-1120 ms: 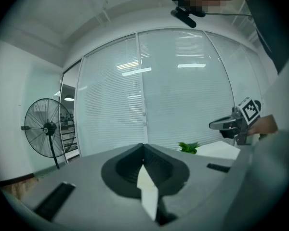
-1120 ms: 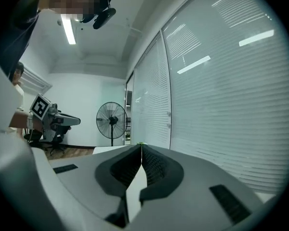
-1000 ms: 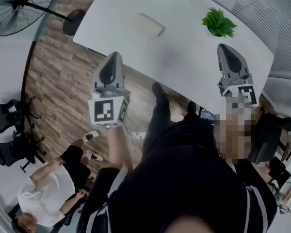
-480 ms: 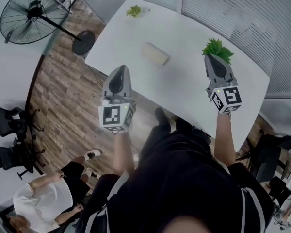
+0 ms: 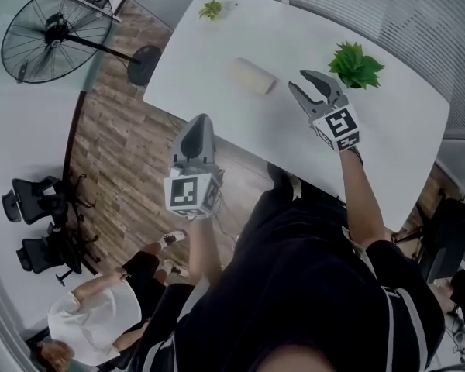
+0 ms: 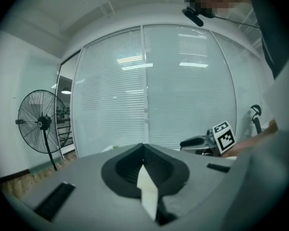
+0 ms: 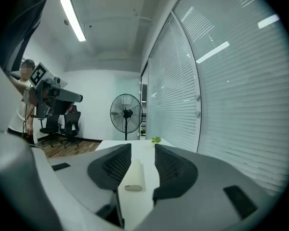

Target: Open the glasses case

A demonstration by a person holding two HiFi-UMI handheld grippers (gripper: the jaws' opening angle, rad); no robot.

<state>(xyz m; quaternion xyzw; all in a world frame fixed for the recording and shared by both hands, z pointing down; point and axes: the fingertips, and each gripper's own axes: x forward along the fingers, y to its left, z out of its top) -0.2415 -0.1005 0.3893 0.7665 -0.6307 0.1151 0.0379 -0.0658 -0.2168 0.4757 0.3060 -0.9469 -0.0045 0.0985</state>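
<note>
Item: glasses case; pale, oblong, rounded ends; lies flat on the white tabletop; lid looks closed; seam & hinge side not legible.

Handling (est.): prob. light; rigid shell; smooth finish, so apt to skid on the bare top if pushed from one side; shell itself not delicate, contents maybe.

Hold (est.): one hand-held gripper across the narrow width of the lower half to pin it; the other at the lid's long edge opp. the hinge, to lift.

Pose 1: right hand-held gripper; just right of the case, not touching; forearm stretched out over the tabletop; points toward the case, approx. level w/ slight dip; jaws opening, nothing between the pads; its own view shows the case end-on through the gap, ahead.

Pose 2: left hand-held gripper; left of the case & nearer the person, off the tabletop edge over wood floor; well apart from the case; jaws together, empty; approx. level.

Other: potted plant; further right of the case.
</note>
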